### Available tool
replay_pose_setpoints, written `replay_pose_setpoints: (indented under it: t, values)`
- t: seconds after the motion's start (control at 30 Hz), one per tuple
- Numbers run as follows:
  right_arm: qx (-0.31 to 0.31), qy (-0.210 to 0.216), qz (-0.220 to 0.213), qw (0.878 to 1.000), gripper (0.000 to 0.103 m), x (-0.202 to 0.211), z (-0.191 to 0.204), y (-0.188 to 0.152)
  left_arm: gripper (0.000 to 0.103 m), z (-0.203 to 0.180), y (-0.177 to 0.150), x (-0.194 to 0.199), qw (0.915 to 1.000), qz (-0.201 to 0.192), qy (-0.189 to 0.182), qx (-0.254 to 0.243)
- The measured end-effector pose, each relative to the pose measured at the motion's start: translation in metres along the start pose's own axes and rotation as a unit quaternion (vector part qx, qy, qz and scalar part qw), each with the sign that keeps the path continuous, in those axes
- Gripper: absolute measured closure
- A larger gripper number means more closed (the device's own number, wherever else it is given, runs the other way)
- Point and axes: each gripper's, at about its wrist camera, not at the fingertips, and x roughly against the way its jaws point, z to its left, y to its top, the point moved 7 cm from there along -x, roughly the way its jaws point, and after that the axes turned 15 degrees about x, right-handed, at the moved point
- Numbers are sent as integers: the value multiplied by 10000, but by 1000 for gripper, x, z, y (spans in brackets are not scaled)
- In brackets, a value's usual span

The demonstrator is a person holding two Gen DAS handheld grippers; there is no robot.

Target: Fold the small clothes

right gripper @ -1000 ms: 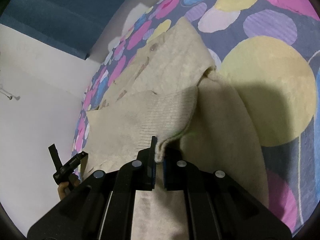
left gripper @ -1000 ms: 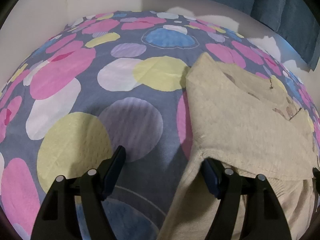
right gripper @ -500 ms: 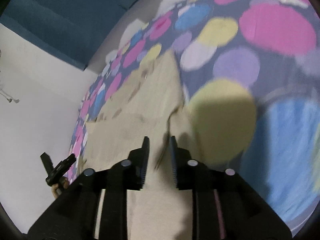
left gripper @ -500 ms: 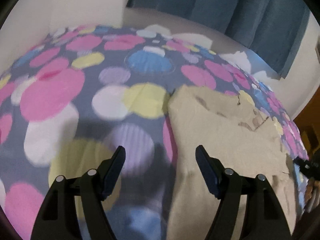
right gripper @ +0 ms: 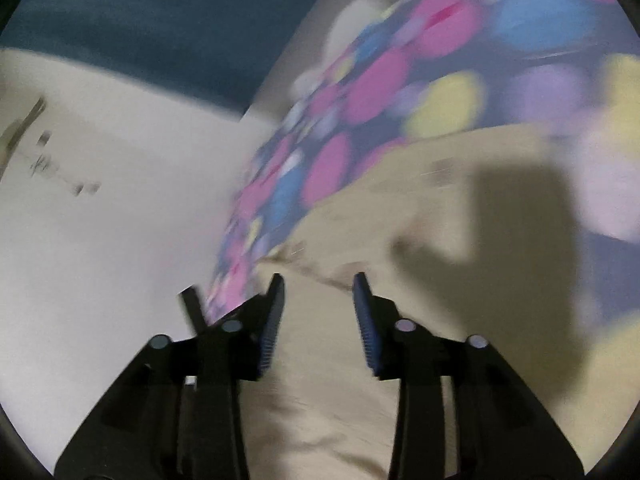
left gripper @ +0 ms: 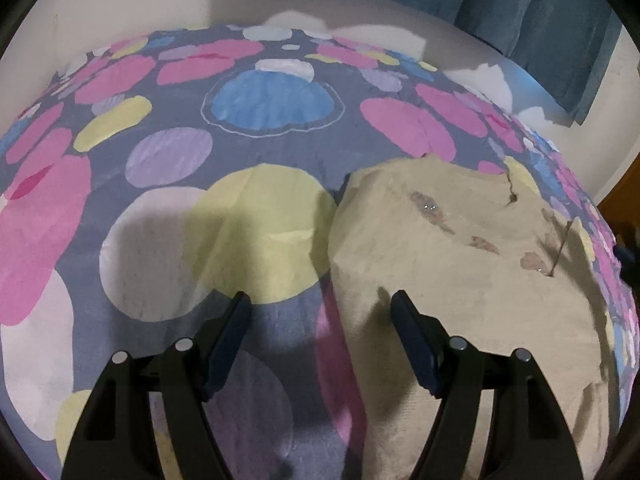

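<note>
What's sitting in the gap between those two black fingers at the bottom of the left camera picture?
Nothing is held there. In the left wrist view, between the left gripper's open jaws shows only the spotted bedsheet, with the beige sweater's left edge crossing near the right finger.

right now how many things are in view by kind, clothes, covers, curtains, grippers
beige knit garment: 1
spotted bed cover: 1
blue curtain: 1
grippers: 2, left gripper and right gripper, both open and empty
total: 5
</note>
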Motion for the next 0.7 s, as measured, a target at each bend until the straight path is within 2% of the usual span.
replay_pose_setpoints:
  t: [0.1, 0.23, 0.33, 0.4, 0.47, 0.6, 0.7]
  values:
    - [82, 584, 650, 9961, 58, -84, 26, 15, 31, 2, -3, 2, 9999, -88, 52, -116]
    - [2, 916, 1287, 9874, 57, -170, 42, 23, 31, 5, -4, 5, 9997, -168, 17, -161]
    - [98, 639, 1733, 9827, 57, -229, 44, 22, 30, 7, -2, 5, 9997, -189, -127, -68]
    - [79, 576, 1949, 9791, 57, -252, 42, 21, 30, 10, -1, 6, 9995, -179, -244, 25]
    - [-109, 768, 2153, 9735, 57, -277, 44, 18, 30, 12, 0, 6, 9992, -186, -341, 109]
    - [-376, 1290, 2087, 9687, 57, -302, 55, 22, 30, 13, 0, 7, 9986, -175, -443, 220]
    - [-472, 1226, 2002, 9709, 56, -322, 52, 24, 30, 13, -1, 5, 9988, -129, -428, 222]
